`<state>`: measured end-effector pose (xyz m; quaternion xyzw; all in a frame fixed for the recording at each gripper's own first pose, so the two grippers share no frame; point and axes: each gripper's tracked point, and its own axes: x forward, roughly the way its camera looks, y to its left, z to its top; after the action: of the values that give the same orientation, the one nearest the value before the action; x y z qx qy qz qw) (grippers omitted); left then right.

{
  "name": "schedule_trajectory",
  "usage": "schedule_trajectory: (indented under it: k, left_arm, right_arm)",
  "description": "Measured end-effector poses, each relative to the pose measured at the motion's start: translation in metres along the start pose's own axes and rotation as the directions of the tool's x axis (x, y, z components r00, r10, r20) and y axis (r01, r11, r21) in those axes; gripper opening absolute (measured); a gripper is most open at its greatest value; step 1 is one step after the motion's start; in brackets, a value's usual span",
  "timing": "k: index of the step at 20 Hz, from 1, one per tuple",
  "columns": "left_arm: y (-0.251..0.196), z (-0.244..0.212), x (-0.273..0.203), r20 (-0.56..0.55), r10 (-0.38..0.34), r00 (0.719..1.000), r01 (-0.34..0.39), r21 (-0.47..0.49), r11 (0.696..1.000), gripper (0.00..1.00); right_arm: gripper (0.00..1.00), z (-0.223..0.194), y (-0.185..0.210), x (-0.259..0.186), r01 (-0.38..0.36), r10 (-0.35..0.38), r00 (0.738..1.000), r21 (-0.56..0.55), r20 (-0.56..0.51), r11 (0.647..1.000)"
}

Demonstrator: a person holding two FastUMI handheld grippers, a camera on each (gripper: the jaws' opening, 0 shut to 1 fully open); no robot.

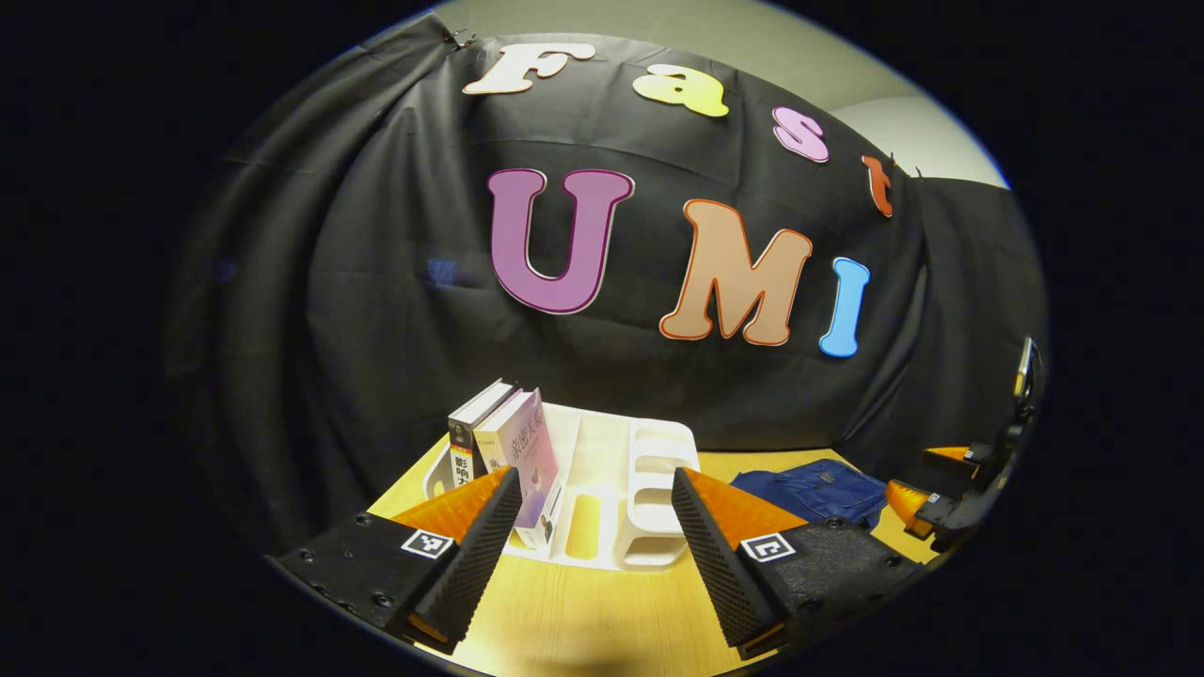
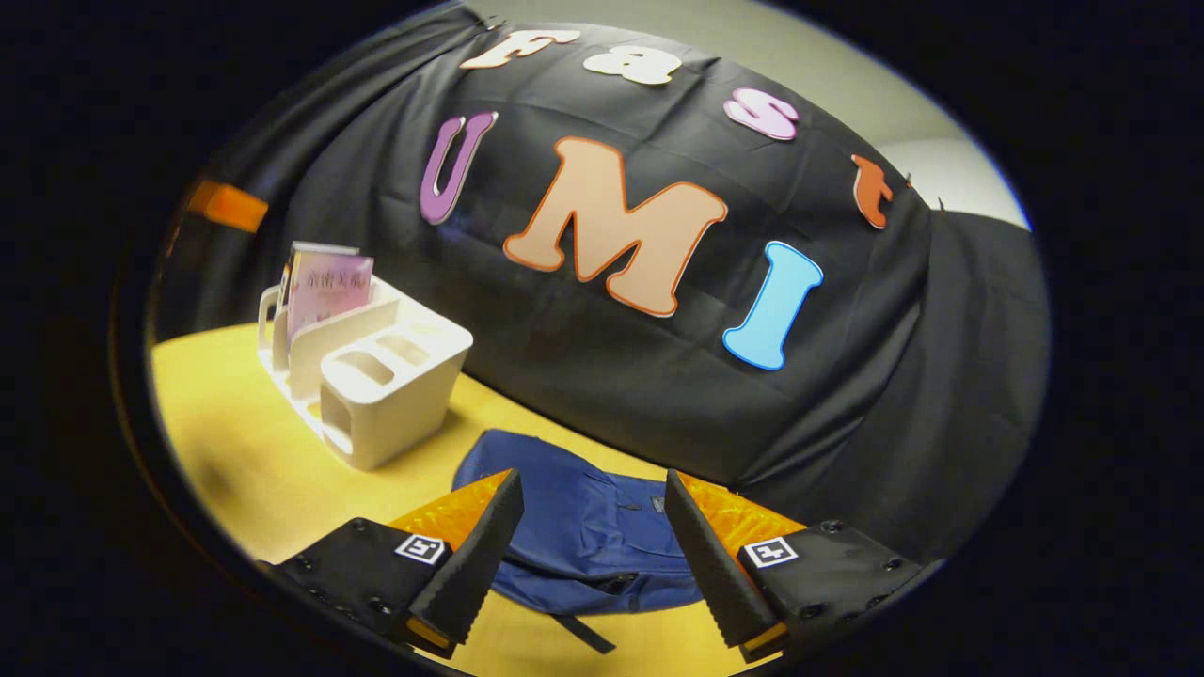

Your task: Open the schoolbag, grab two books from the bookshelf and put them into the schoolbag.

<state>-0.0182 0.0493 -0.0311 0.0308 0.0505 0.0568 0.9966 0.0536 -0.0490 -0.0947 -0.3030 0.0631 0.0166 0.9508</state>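
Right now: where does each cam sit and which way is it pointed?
Left gripper view: rides the left gripper, above the table, aimed at the white bookshelf and its two books; own open fingers at bottom, right gripper at far right.
Right gripper view: rides the right gripper, aimed down at the blue schoolbag; own open fingers at bottom.
Shared: bookshelf, books, schoolbag, table.

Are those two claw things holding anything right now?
No. Both the left gripper and right gripper have open jaws with nothing between them.
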Motion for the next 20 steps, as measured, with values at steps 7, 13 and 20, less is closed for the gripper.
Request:
schedule_trajectory:
  k: [7, 13, 20]
  left_arm:
    - [0.015, -0.008, -0.002, -0.023, 0.046, 0.999, -0.046, 0.015, 0.999, 0.94]
    - [0.028, -0.018, -0.003, -0.054, 0.085, 0.995, -0.085, -0.006, 0.996, 0.95]
    - [0.045, -0.021, -0.007, -0.068, 0.139, 0.988, -0.140, -0.004, 0.990, 0.95]
  right_arm:
    - [0.92, -0.078, 0.004, 0.027, 0.030, -0.064, 0.993, -0.311, -0.100, 0.950]
    - [0.92, -0.100, 0.023, 0.041, 0.017, -0.067, 0.995, -0.524, -0.077, 0.851]
    - [0.91, -0.123, 0.051, 0.051, -0.055, -0.005, 0.996, -0.654, -0.089, 0.754]
